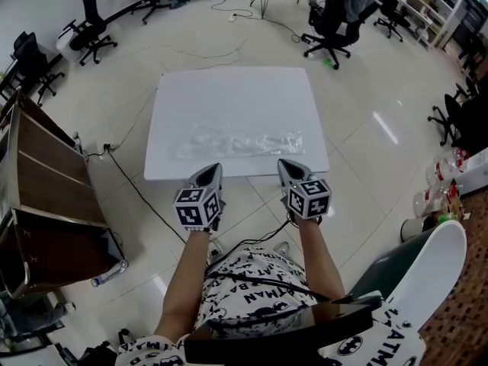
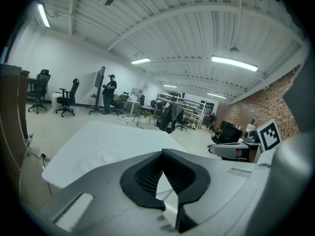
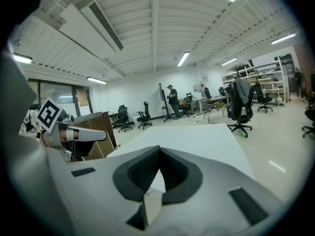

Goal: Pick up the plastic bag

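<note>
white square table [image 1: 229, 97] stands on a pale tiled floor [image 1: 366, 151]. one bag [image 1: 240, 141], clear plastic, lies flat and crumpled on the top. it stretches sideways across the near half, close to the near edge. the bag sits wholly within the table's edges.

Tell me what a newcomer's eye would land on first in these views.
The white table in the middle of the room stands out first, with a crumpled clear plastic bag lying flat across its near half. The left gripper and right gripper are side by side at the table's near edge, both shut and empty, just short of the bag. Black office chairs stand around the room beyond.
</note>
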